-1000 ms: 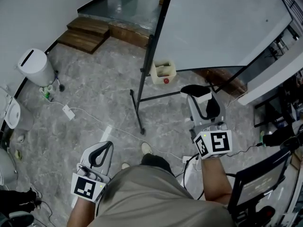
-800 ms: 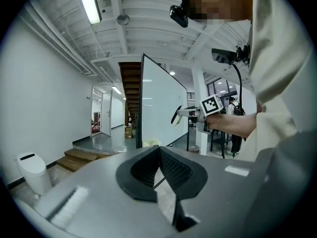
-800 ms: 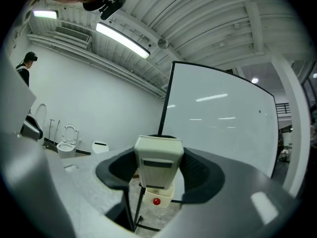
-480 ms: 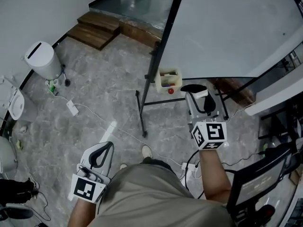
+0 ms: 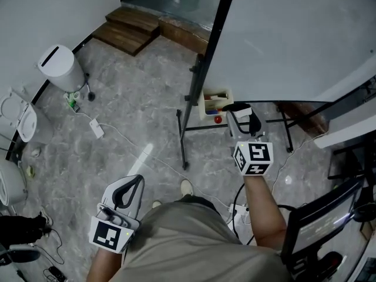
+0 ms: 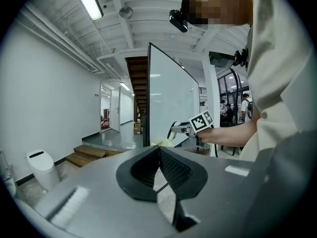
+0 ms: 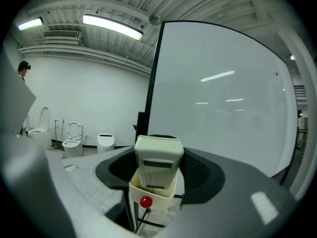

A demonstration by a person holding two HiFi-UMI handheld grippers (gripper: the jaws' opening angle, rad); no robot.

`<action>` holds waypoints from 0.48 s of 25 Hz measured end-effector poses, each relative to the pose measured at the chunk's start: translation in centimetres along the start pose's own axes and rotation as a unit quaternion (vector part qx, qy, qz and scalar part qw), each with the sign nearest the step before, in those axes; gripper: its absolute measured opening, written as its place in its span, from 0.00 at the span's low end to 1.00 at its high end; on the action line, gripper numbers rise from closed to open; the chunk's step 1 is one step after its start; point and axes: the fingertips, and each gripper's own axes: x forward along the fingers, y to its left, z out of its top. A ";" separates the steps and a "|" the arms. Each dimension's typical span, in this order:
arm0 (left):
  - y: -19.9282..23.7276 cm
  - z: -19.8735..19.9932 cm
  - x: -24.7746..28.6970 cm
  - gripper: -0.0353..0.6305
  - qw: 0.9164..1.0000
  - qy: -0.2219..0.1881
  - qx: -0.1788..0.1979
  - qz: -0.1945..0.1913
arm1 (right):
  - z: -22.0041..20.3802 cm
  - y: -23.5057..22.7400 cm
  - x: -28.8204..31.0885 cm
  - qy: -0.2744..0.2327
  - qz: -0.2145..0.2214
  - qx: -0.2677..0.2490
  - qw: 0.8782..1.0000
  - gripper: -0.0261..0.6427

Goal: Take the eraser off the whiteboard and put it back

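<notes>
Your right gripper grips the eraser beside the cream tray under the whiteboard; your left gripper, near left, jaws together, nothing held.

the whiteboard runs off the top and right edges — the eraser hides the cream box's top.
</notes>
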 end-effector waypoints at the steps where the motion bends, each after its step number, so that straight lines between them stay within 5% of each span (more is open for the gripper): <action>1: 0.1 0.0 0.2 0.06 1.000 0.003 0.000 0.003 | -0.6 0.0 0.6 0.005 0.003 0.001 1.000 0.44; 12: 1.1 0.0 2.0 0.06 1.000 0.020 -0.002 0.024 | -5.2 -0.4 5.0 0.042 0.011 0.011 0.999 0.44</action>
